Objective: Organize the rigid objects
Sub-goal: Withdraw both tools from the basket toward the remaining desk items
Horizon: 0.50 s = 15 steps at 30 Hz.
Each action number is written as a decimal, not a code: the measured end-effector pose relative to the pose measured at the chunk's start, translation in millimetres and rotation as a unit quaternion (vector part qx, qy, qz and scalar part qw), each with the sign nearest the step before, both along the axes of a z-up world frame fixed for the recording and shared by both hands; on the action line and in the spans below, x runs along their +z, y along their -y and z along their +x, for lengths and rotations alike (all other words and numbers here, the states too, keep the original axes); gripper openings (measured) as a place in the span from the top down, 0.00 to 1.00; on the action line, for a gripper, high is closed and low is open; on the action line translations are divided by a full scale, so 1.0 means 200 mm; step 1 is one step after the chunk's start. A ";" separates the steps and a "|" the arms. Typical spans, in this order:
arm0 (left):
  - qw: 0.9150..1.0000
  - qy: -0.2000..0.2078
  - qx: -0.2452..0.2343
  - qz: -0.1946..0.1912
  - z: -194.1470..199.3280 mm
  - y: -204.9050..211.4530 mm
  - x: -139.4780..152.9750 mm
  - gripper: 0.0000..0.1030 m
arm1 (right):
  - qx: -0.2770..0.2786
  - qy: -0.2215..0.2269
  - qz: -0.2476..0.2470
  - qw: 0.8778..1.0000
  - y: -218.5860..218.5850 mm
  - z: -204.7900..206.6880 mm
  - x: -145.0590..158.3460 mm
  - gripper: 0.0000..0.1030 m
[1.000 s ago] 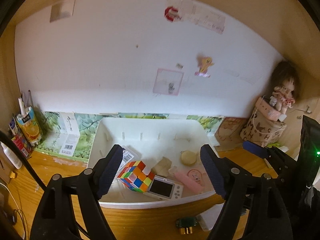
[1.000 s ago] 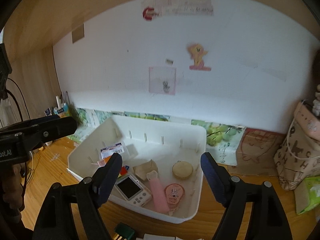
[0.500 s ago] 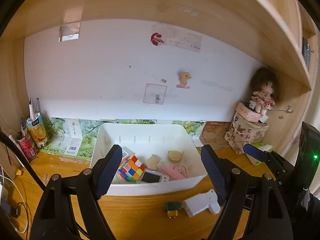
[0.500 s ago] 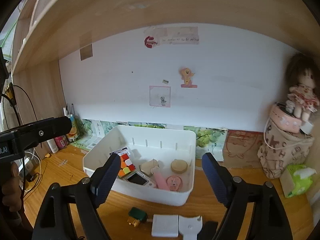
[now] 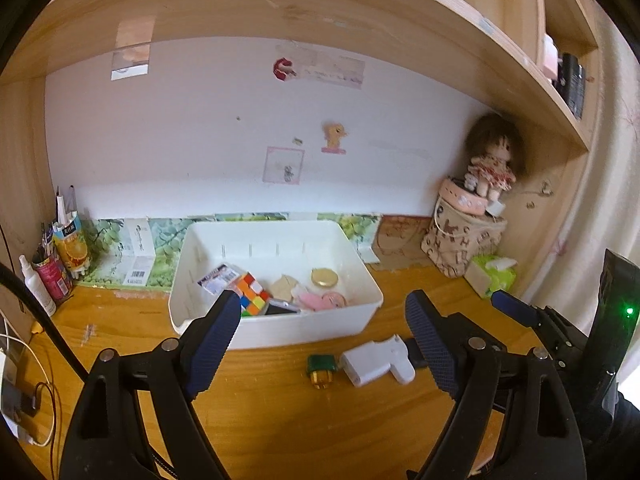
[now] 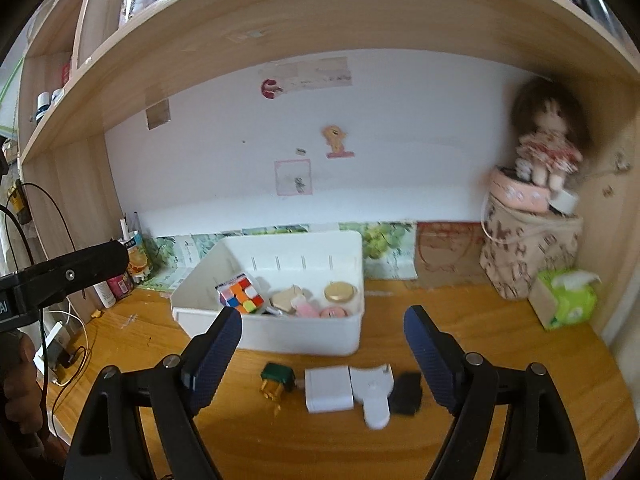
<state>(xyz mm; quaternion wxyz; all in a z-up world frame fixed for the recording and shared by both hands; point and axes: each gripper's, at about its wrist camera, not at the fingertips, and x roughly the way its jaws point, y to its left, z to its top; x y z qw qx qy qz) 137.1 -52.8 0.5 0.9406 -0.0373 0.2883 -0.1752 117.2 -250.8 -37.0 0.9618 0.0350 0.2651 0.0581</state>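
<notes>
Holding a puzzle cube [image 6: 241, 293], gold-lidded jar [image 6: 340, 292] and pink items, sat mid-desk: white bin [image 6: 304, 332]. Lay just before the bin: green connector [image 6: 276, 377], white adapter [image 6: 329, 389], black block [image 6: 406, 393]. Hovered wide open, empty: left gripper [image 5: 324, 344], right gripper [image 6: 322, 354].
</notes>
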 end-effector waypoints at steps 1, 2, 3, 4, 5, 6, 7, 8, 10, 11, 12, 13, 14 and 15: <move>1.000 -0.003 -0.003 0.001 -0.01 0.00 -0.01 0.16 | -0.003 -0.003 0.001 1.000 0.01 -0.02 -0.01 0.19; 1.000 -0.006 -0.005 0.001 -0.02 0.01 -0.01 0.16 | -0.009 -0.008 0.001 1.000 0.02 -0.04 -0.02 0.19; 1.000 -0.011 -0.006 0.002 -0.03 0.02 -0.02 0.16 | -0.013 -0.012 0.002 1.000 0.03 -0.05 -0.03 0.19; 1.000 -0.013 -0.007 0.002 -0.04 0.02 -0.03 0.16 | -0.018 -0.016 0.004 1.000 0.04 -0.07 -0.04 0.19; 1.000 -0.016 -0.008 0.003 -0.04 0.03 -0.04 0.16 | -0.020 -0.019 0.007 1.000 0.05 -0.08 -0.05 0.19; 1.000 -0.020 -0.010 0.006 -0.05 0.04 -0.05 0.16 | -0.025 -0.025 0.011 0.999 0.06 -0.09 -0.06 0.19; 1.000 -0.025 -0.013 0.011 -0.05 0.05 -0.06 0.16 | -0.028 -0.029 0.014 0.999 0.07 -0.10 -0.07 0.19; 0.999 -0.028 -0.015 0.014 -0.05 0.06 -0.06 0.16 | -0.032 -0.034 0.019 0.999 0.08 -0.11 -0.08 0.19; 0.999 -0.038 -0.018 0.026 -0.05 0.08 -0.08 0.16 | -0.042 -0.047 0.031 0.998 0.10 -0.13 -0.11 0.19; 0.998 -0.044 -0.020 0.032 -0.05 0.09 -0.08 0.16 | -0.045 -0.051 0.036 0.997 0.11 -0.14 -0.12 0.19; 0.998 -0.049 -0.022 0.035 -0.05 0.10 -0.09 0.16 | -0.047 -0.055 0.042 0.996 0.12 -0.15 -0.12 0.19; 0.998 -0.054 -0.024 0.037 -0.04 0.10 -0.10 0.16 | -0.051 -0.059 0.047 0.996 0.13 -0.16 -0.14 0.19; 0.997 -0.059 -0.027 0.039 -0.04 0.11 -0.10 0.16 | -0.053 -0.063 0.048 0.995 0.13 -0.16 -0.15 0.19; 0.996 -0.067 -0.030 0.044 -0.04 0.12 -0.12 0.16 | -0.054 -0.067 0.049 0.995 0.13 -0.17 -0.16 0.19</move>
